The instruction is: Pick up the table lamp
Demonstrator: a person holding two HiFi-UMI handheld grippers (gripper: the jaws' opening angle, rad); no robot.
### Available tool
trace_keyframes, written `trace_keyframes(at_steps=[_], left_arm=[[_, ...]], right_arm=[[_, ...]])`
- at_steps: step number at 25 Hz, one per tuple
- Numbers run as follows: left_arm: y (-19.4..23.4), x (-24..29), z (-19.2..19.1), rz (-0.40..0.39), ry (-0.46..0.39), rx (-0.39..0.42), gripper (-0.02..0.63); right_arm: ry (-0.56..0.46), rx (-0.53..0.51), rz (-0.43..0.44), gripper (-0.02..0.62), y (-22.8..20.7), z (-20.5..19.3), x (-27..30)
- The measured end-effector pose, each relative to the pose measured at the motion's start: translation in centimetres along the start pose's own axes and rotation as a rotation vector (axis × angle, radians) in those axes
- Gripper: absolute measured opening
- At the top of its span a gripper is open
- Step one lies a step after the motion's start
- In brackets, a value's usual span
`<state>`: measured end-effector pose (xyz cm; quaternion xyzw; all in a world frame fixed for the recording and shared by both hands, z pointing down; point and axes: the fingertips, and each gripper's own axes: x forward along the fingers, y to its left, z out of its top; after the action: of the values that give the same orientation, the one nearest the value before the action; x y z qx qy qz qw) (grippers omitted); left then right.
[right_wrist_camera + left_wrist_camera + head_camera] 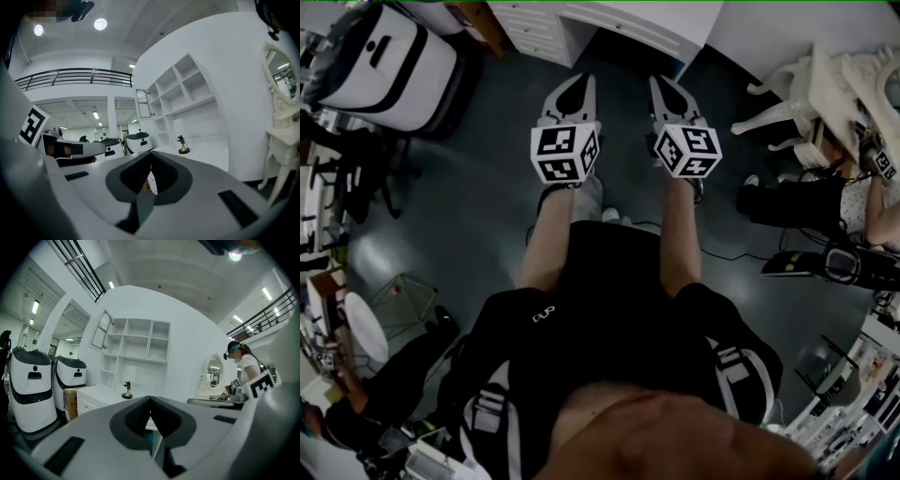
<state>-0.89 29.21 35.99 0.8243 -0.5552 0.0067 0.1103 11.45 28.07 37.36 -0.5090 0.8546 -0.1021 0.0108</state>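
The left gripper (577, 90) and the right gripper (667, 92) are hovering side by side over the dark floor (487, 197). Both are pointing toward a white surface (101, 393) with drawers, and each one's jaws are pressing together with nothing between them. The table lamp (127, 390), small and dark on a round base, is standing alone on that surface below white wall shelves (138, 345), well apart from both grippers. Two white machines (30, 385) are standing left of the surface, and a cardboard box (70, 404) is sitting just beside the drawers. An ornate white dressing table with an oval mirror (214, 371) is standing to the right, with another person (248, 370) near it.
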Motion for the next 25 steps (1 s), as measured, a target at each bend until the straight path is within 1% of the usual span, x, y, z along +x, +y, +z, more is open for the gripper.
trace_keyframes(at_steps=[5,7,10,14,18,25], left_arm=[[2.6,2.5,-0.7,0.017,0.027,-0.011,0.011],[3.7,3.6,-1.0,0.027,0.041,0.001,0.011],[5.2,5.1,-1.2,0.036,0.053,0.017,0.011],[7.9,7.3,-0.9,0.056,0.054,0.000,0.011],[11.3,9.6,0.1,0.063,0.043,-0.016,0.011],[16.2,13.6,2.8,0.065,0.008,-0.047,0.011]], right_arm=[[0.023,0.020,0.010,0.018,-0.5,-1.3,3.3],[0.027,0.030,0.008,0.018,-0.8,-1.6,4.7],[0.022,0.038,0.006,0.018,-1.2,-1.3,6.9],[0.024,0.036,0.027,0.018,-1.1,-1.2,10.1],[0.043,0.029,0.028,0.018,-0.9,-1.1,14.1],[0.043,-0.014,0.036,0.018,-0.7,1.6,20.9]])
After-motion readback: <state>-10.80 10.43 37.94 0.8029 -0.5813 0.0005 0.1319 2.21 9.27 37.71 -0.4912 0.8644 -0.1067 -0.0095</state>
